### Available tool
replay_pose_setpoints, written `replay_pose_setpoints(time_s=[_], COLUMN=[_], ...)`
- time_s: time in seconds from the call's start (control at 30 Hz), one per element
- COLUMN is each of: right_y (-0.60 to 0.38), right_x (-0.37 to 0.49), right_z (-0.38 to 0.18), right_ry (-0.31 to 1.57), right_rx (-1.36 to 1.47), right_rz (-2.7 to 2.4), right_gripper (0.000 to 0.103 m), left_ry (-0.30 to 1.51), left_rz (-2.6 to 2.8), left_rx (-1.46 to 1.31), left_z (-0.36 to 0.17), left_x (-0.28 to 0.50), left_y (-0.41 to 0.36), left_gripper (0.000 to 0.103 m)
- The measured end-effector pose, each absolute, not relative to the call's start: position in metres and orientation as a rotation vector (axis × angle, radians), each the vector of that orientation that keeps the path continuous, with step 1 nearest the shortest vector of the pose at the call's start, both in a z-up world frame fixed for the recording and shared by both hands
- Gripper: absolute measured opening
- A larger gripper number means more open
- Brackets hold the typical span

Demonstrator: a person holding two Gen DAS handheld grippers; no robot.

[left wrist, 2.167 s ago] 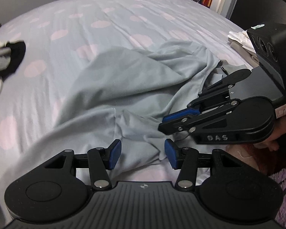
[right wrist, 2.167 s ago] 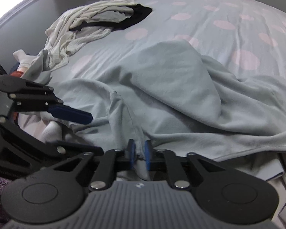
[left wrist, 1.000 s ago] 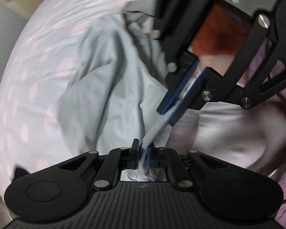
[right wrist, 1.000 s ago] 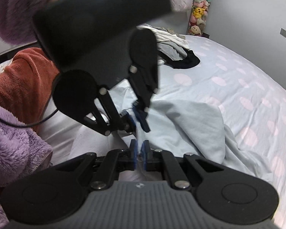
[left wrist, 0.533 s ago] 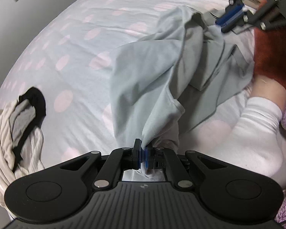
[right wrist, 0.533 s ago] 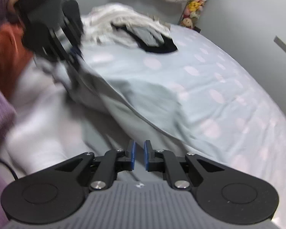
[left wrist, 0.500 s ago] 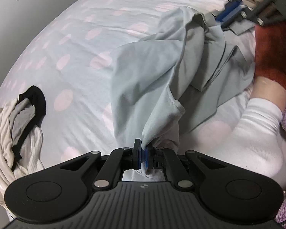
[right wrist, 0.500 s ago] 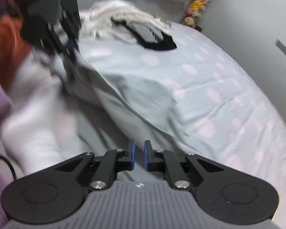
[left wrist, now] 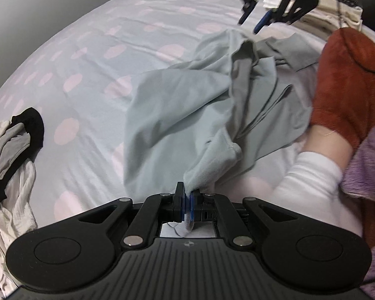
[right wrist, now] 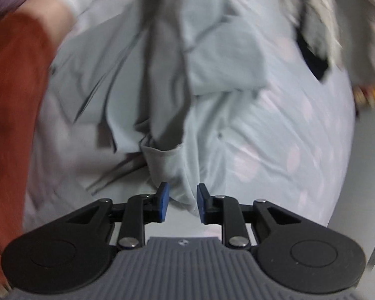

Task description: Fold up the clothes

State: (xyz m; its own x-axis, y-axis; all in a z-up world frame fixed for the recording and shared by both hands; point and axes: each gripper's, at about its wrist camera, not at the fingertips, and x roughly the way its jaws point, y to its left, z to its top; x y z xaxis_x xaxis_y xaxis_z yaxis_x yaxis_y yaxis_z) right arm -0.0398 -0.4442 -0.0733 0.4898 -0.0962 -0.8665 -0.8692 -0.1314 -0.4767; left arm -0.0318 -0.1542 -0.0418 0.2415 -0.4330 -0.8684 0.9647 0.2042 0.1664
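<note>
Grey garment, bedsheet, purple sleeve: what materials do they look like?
Garment: thin matte knit, probably cotton jersey; it drapes in soft folds and has a stitched hem. Bedsheet: smooth woven cloth with fine creases and printed pink dots. Sleeve: fluffy fleece, visibly fuzzy pile.

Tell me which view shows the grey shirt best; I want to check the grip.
The left wrist view: sharp, with the grey shirt pinched in the left hand-held gripper. The right wrist view is blurred, showing only crumpled folds.
</note>
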Motion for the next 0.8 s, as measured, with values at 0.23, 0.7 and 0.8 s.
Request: replay_pose_setpoints(time_s=[0.23,0.7,0.8], right_y=[-0.439,-0.444,-0.441], right_x=[-0.027,-0.011,-0.007], right_z=[-0.082,-0.109,-0.108], right_ry=[0.844,0.849,0.869], right_rx=[-1.74,-1.797,-1.748], right_rz=[0.985,1.036,1.055], right_gripper=[0.026,0.026,0.026], left_ry=[0.794,0.809,0.822], left_rz=[-1.131,-1.113,-1.099], left_rx=[0.799,0.734,0.707], left_z=[-0.04,-0.044,-0.047], left_x=[-0.04,-0.039,-0.037], left_y=[-0.15,-0.147,-0.147], left_gripper=[0.002,0.002,0.002])
